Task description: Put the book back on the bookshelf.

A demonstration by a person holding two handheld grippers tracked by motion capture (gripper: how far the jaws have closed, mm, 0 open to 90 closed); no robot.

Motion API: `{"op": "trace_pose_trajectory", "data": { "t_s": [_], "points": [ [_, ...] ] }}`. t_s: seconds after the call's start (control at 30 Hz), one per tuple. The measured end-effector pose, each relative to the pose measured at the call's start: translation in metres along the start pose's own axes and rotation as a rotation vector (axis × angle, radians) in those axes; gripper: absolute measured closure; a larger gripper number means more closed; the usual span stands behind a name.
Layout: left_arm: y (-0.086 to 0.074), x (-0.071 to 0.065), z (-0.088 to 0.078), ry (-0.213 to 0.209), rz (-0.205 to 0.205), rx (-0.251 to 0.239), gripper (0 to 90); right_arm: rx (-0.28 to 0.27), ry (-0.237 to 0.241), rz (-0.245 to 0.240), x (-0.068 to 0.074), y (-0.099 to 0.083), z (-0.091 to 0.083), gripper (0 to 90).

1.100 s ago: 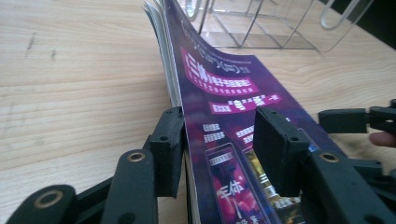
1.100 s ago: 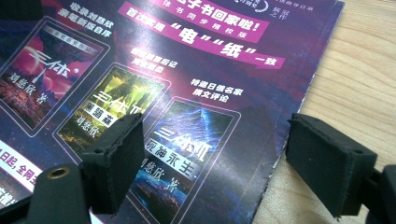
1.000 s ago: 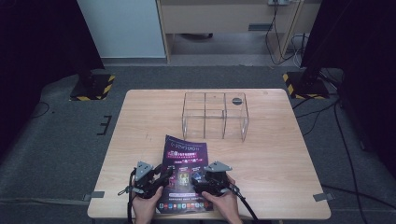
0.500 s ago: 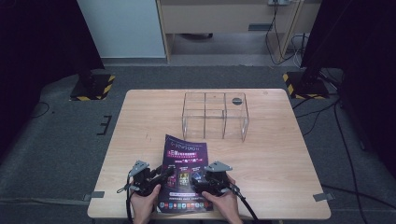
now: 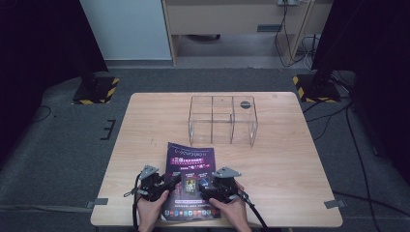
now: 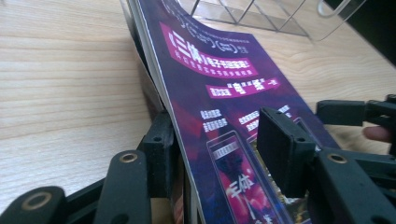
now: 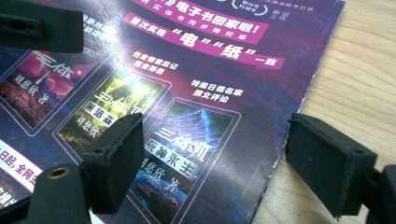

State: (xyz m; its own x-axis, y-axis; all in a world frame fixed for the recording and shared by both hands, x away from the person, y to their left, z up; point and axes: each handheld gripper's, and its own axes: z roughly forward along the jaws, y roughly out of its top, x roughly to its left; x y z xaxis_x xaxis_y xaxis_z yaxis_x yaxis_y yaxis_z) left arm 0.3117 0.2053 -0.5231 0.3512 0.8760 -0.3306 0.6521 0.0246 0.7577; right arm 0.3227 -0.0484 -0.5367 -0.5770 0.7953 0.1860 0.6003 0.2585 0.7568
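Straddling the magazine's (image 6: 219, 93) lifted edge, your left hand-held gripper (image 6: 219, 154) has just been opening; your right hand-held gripper (image 7: 212, 163) hovers spread above its cover.

The left gripper (image 6: 219, 158) has the magazine's (image 6: 224, 88) lifted edge between its jaws: one jaw sits under the cover, the other stands just off the purple front. The jaws have just been opening. The pages curve up from the table (image 6: 60, 79). Far off stands a clear box (image 6: 261, 14); at right, the other gripper (image 6: 359, 112).
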Motion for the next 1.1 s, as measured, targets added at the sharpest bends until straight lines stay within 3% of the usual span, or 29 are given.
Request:
{"op": "trace_pose_trajectory", "data": {
  "t_s": [0.07, 0.2, 0.27, 0.53, 0.73, 0.83, 0.93, 1.03, 1.1],
  "points": [
    [-0.001, 0.002, 0.002, 0.040, 0.010, 0.022, 46.9, -0.003, 0.000, 0.000, -0.001, 0.000, 0.000, 19.9],
    [-0.001, 0.012, 0.003, 0.068, -0.032, 0.060, 45.4, -0.003, -0.001, 0.001, 0.000, 0.000, 0.000, 20.1],
    [-0.001, 0.016, 0.005, 0.060, -0.051, 0.047, 44.4, -0.003, -0.001, 0.002, 0.000, 0.000, 0.000, 20.1],
    [-0.001, 0.010, 0.013, 0.113, -0.020, 0.009, 34.5, -0.006, 0.003, 0.003, -0.001, 0.000, 0.000, 20.2],
    [-0.002, 0.018, 0.009, 0.058, -0.149, -0.029, 39.3, -0.006, 0.006, 0.010, -0.002, 0.000, 0.000, 20.6],
    [-0.001, 0.018, 0.002, 0.007, -0.186, -0.071, 39.4, -0.008, 0.007, 0.018, -0.002, 0.000, 0.000, 20.6],
    [0.000, 0.017, -0.005, -0.061, -0.195, -0.103, 40.0, -0.011, 0.005, 0.022, -0.002, 0.000, 0.000, 20.6],
    [0.000, 0.014, -0.008, -0.143, -0.191, -0.094, 40.5, -0.014, 0.012, 0.026, -0.004, 0.000, -0.001, 20.9],
    [0.000, 0.011, -0.007, -0.145, -0.161, -0.088, 40.4, -0.014, 0.012, 0.031, -0.004, 0.000, -0.001, 20.9]
  ]
}}
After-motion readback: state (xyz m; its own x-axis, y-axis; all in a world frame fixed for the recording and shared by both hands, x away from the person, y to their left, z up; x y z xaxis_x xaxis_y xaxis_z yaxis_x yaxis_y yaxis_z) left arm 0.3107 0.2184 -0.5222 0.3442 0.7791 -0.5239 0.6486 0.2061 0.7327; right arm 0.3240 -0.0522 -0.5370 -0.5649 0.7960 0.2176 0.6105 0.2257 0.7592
